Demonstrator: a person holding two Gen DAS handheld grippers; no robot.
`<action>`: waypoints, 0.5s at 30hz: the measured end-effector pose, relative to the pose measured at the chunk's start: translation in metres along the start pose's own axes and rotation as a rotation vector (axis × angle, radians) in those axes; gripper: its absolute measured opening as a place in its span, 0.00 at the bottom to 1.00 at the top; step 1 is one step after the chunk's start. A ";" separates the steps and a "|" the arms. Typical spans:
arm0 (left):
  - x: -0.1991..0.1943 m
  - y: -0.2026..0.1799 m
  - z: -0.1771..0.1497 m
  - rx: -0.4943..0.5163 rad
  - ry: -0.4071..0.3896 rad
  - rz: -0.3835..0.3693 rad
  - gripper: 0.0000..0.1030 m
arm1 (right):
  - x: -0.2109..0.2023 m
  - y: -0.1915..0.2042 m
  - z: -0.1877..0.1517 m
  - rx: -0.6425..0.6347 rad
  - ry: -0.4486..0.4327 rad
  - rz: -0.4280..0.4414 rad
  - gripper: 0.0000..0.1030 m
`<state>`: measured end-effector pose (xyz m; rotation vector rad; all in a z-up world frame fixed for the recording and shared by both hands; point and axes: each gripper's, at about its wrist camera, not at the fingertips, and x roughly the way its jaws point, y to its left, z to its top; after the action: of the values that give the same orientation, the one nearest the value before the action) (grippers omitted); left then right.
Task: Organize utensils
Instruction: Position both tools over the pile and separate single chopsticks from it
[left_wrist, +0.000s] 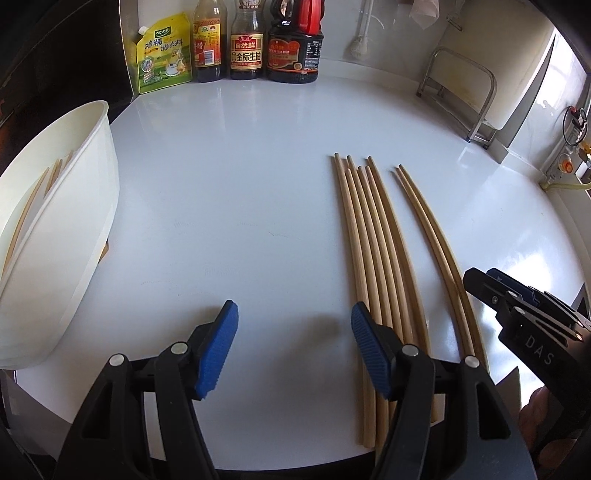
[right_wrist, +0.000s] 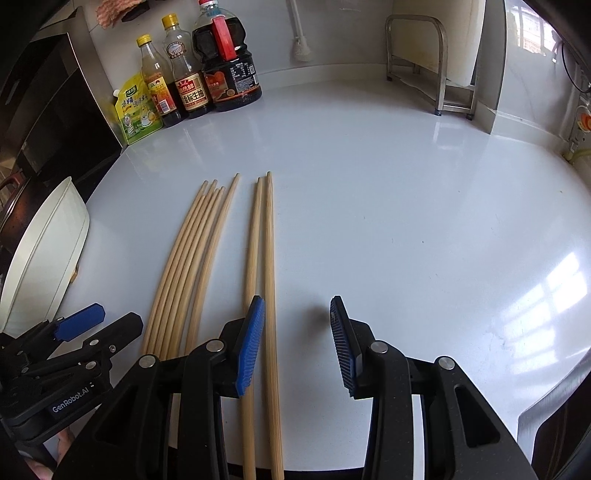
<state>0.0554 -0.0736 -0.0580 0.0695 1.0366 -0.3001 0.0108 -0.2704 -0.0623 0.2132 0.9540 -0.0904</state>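
Plainly, both grippers' ribbed blue jaws gape over slender wooden chopsticks (right_wrist: 207, 251) (round-tipped).

The desk (right_wrist: 388, 206) is bare in the middle and on the right side, so there is much free room there. On the left edge stands a white tub (left_wrist: 74, 206); it closes that side. At the back left a pouch (left_wrist: 164, 55) and three bottles (left_wrist: 251, 40) stand in a row against the wall. At the back right is a metal rack (right_wrist: 436, 62). Chopsticks (right_wrist: 207, 251) lie flat in the middle front, low.
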 end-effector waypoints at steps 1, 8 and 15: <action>0.000 -0.001 0.000 0.001 0.000 0.000 0.61 | 0.000 0.001 0.000 -0.005 0.000 0.000 0.35; 0.002 -0.004 0.002 -0.010 -0.004 0.004 0.62 | 0.003 0.004 -0.002 -0.029 0.002 -0.005 0.35; -0.002 -0.007 0.005 -0.009 -0.019 0.002 0.63 | 0.004 0.012 -0.003 -0.088 -0.002 -0.042 0.35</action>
<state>0.0567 -0.0804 -0.0530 0.0591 1.0193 -0.2937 0.0126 -0.2583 -0.0661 0.1123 0.9585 -0.0871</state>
